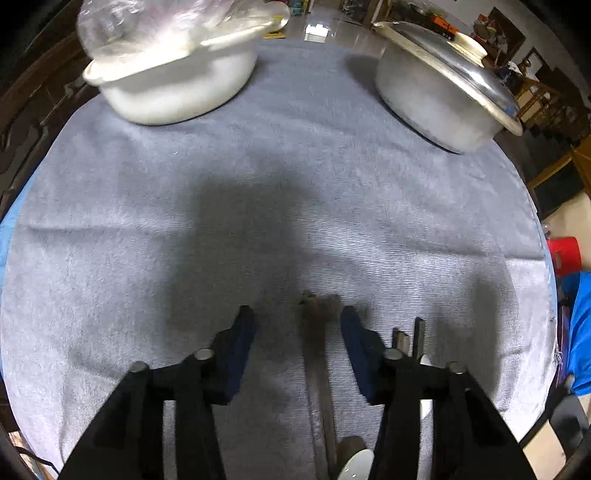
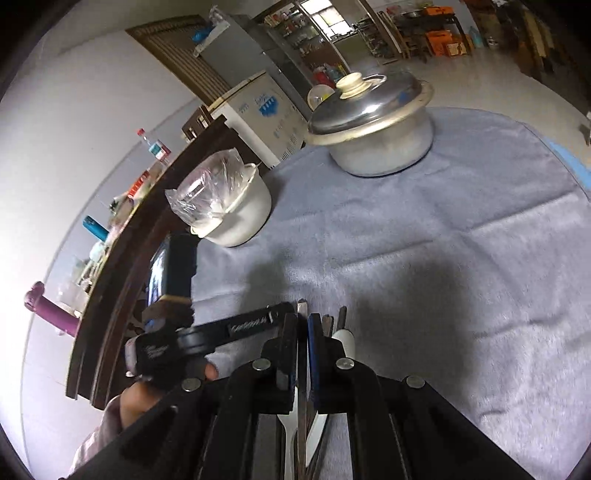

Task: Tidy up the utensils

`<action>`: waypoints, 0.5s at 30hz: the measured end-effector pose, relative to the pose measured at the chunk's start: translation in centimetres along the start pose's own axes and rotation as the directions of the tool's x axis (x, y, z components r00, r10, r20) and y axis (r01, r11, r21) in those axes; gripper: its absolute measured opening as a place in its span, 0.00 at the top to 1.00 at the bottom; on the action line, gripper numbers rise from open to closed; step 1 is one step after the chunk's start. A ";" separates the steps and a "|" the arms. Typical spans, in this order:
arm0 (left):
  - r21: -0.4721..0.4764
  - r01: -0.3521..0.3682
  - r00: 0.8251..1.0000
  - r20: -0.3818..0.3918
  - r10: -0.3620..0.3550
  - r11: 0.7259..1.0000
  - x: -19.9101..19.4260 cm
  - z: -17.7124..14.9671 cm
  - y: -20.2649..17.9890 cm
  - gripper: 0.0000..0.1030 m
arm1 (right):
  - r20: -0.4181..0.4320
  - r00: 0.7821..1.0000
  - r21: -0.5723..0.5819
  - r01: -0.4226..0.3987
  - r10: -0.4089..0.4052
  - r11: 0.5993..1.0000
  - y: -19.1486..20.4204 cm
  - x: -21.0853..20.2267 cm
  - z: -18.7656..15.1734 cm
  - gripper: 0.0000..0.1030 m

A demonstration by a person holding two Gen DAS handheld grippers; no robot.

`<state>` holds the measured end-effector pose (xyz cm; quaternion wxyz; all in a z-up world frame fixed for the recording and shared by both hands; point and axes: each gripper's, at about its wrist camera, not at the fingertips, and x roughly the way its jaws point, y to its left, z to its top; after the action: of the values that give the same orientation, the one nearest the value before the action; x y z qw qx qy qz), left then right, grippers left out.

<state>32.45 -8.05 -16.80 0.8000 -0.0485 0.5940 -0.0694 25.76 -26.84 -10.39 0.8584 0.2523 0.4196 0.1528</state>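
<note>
Meanwhile, the left tongs [image 1: 297, 321] stand part open over a blurred utensil handle [image 1: 317, 332] on the grey-clothed tabletop [image 1: 258, 184], pads clear of it; the right tongs [image 2: 303, 325] clamp a flat metal utensil [image 2: 302, 369]. Printing on the white chest [image 2: 266, 107] behind is unreadable.

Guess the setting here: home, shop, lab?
Probably a home dining or kitchen area, perhaps with a shop attached. Clues: a lidded metal pot on a cloth-covered table, a chest freezer, and glass-fronted shelves of goods behind.
</note>
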 end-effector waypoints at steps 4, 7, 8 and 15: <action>0.044 -0.032 0.999 -0.003 0.032 0.999 0.2 0.2 -0.6 0.87 | 0.014 1.000 0.015 -0.023 0.023 1.000 -1.0 -0.8 -0.7 0.94; 0.029 0.016 1.000 -0.015 -0.015 0.999 0.0 0.1 0.1 0.88 | 0.025 0.999 0.021 -0.038 0.037 0.999 -1.4 -1.7 -1.1 0.94; 0.028 0.026 1.000 -0.013 -0.026 0.999 -0.2 -0.1 0.3 0.89 | 0.029 0.999 0.022 -0.042 0.041 0.999 -1.5 -2.0 -1.4 0.94; 0.058 0.133 0.988 0.070 -0.137 0.989 -4.8 -2.1 1.6 0.89 | 0.070 0.995 0.023 -0.067 0.065 0.997 -1.1 -3.7 -2.6 0.94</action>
<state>29.14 -5.68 -13.09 0.8158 -0.0699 0.5574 -0.1376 21.52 -28.74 -9.95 0.8636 0.2820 0.3830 0.1670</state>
